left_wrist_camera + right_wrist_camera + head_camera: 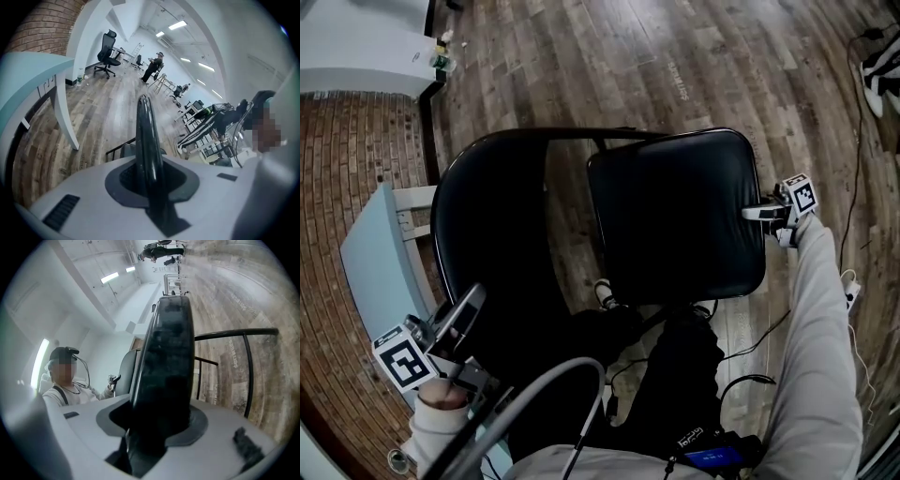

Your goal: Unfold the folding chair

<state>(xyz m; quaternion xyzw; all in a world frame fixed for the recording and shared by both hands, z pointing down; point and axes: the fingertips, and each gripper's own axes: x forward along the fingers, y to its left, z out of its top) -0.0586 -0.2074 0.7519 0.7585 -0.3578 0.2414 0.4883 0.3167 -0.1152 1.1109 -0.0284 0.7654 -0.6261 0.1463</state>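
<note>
The black folding chair stands below me in the head view, its curved backrest (487, 234) at the left and its padded seat (675, 216) at the right. My left gripper (473, 302) is at the lower left, shut on the backrest's black frame tube (146, 140), which runs straight up between the jaws of the left gripper (151, 190). My right gripper (754, 214) reaches in from the right and is shut on the seat's side edge. In the right gripper view the thick seat edge (168, 352) fills the gap of the right gripper (157, 427).
A pale blue table (373, 267) with white legs stands close to the chair's left, over brick-patterned floor (356, 159). Black cables (853, 141) trail over the wooden floor at the right. My legs (675, 375) are beside the chair. An office chair (107, 51) and a person (153, 67) are far off.
</note>
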